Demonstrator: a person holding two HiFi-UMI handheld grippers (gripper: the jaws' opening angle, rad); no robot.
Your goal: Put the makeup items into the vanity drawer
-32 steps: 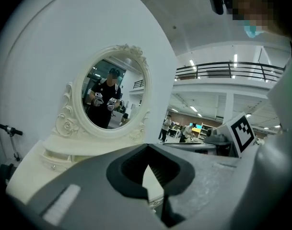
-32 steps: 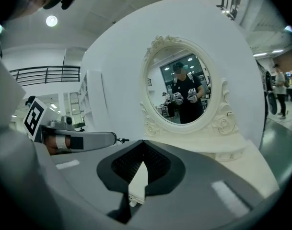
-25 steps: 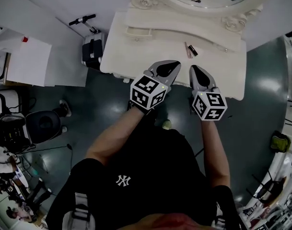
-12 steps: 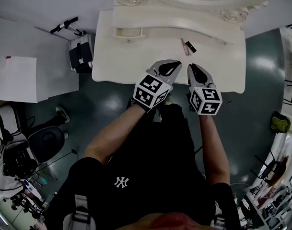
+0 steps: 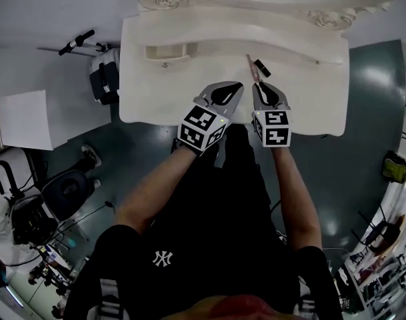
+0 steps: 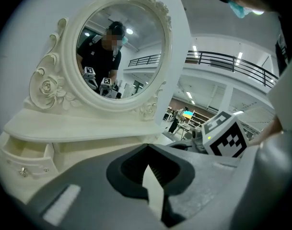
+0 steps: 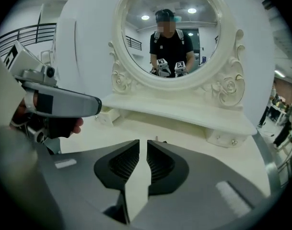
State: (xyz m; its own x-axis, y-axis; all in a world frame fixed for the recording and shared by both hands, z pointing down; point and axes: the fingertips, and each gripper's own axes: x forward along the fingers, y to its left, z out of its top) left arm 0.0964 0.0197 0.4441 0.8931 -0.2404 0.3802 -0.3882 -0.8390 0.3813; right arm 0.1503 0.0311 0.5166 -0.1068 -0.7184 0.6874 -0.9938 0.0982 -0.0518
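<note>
On the cream vanity top [image 5: 303,92], a thin pink stick [image 5: 251,65] and a small black makeup item [image 5: 261,67] lie side by side. My right gripper [image 5: 257,86] hovers just short of them. Its jaws [image 7: 143,143] stand a narrow slit apart, have just been opening, and hold nothing. My left gripper [image 5: 237,87] is beside it on the left, over the table's front part. Its tips [image 6: 146,148] meet and grip nothing. A small closed drawer [image 5: 164,51] sits at the left end of the raised shelf, and in the left gripper view [image 6: 26,158] it is low at the left.
The oval mirror [image 7: 170,32] in a carved frame rises behind the shelf. Another small drawer [image 7: 228,138] sits at the shelf's right end. On the floor to the left are a black case [image 5: 103,75], a white table [image 5: 26,119] and a chair [image 5: 68,192].
Both grippers have come forward and down, from the table's front edge to over the tabletop. They are now close to the makeup items.
</note>
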